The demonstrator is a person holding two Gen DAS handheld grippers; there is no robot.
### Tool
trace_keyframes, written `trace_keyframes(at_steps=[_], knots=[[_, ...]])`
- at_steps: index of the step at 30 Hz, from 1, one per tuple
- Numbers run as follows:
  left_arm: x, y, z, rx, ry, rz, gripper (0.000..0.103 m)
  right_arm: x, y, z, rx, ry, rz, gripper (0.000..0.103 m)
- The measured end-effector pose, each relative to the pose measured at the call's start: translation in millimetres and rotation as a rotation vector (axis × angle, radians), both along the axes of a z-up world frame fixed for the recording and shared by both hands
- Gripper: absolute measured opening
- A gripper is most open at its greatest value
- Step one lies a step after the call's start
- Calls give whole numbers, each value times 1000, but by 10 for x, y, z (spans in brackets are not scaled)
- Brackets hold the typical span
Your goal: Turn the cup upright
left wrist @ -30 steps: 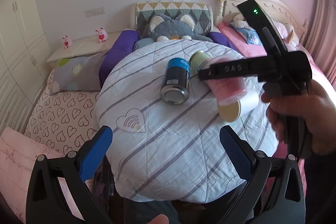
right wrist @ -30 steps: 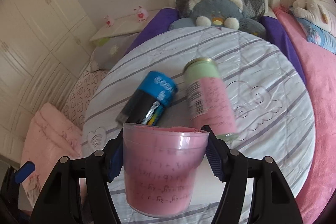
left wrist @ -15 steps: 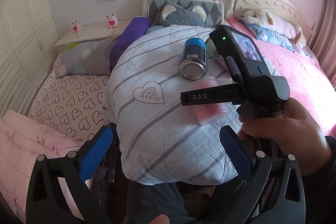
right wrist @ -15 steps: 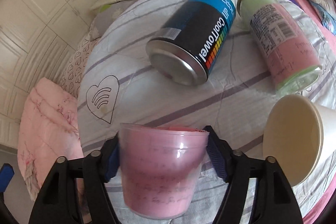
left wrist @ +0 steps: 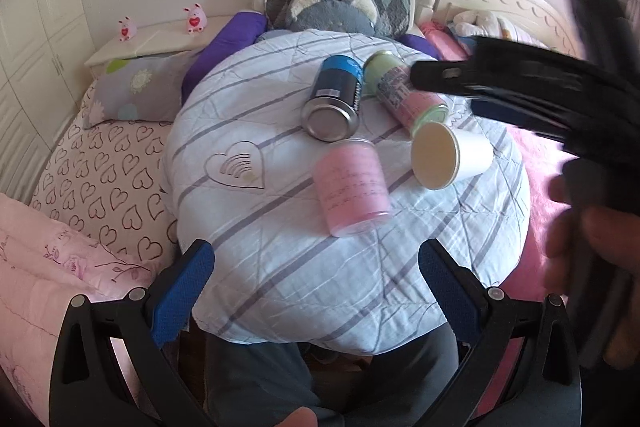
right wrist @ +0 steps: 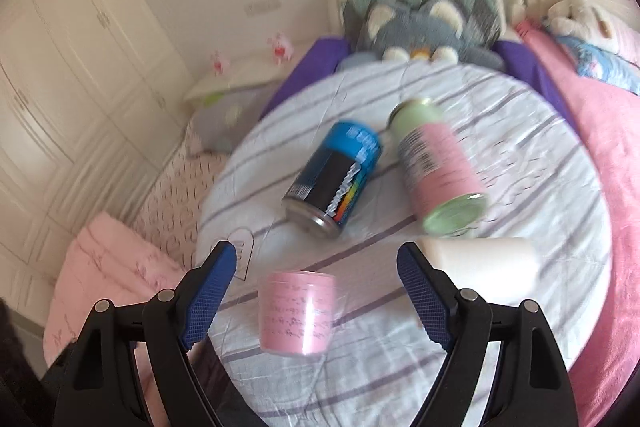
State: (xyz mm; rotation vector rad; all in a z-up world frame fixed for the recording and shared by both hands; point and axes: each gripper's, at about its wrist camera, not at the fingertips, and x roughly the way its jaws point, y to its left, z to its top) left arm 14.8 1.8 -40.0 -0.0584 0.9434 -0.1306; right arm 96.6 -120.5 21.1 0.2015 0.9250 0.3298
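Observation:
A pink plastic cup (left wrist: 352, 187) stands on the round striped cushion (left wrist: 280, 267), free of both grippers; it also shows in the right wrist view (right wrist: 296, 311). My right gripper (right wrist: 316, 291) is open and empty, raised above and just behind the cup; its black body shows blurred at the right of the left wrist view (left wrist: 520, 87). My left gripper (left wrist: 316, 287) is open and empty, at the cushion's near edge. A white paper cup (left wrist: 450, 155) lies on its side to the right of the pink cup, and shows in the right wrist view (right wrist: 480, 263).
A blue-black can (left wrist: 334, 99) and a pink-green can (left wrist: 408, 95) lie on their sides behind the cups. A grey plush cat (left wrist: 332, 11) sits at the back. Pink bedding (left wrist: 60, 267) lies left, a pink blanket (right wrist: 592, 147) right.
My right gripper has opened and let go of the pink cup, which now stands on the cushion. The right gripper has drawn back and up from it.

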Motion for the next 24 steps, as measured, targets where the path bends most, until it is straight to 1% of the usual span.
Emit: trace_keyframes(at_steps=[3, 5, 8, 15, 24], knots=[[122, -94, -22, -1, 23, -2, 103, -210, -241, 146, 9, -51, -44, 84], [216, -145, -59, 3, 39, 3, 103, -332, -428, 206, 17, -66, -62, 84], [355, -178, -146, 7, 76, 19, 103, -481, -637, 220, 26, -76, -91, 84], [599, -285, -373, -3, 152, 20, 103, -691, -963, 109, 56, -59, -135, 84], [860, -323, -539, -19, 191, 43, 103, -755, -1063, -169, 70, -3, -156, 84]])
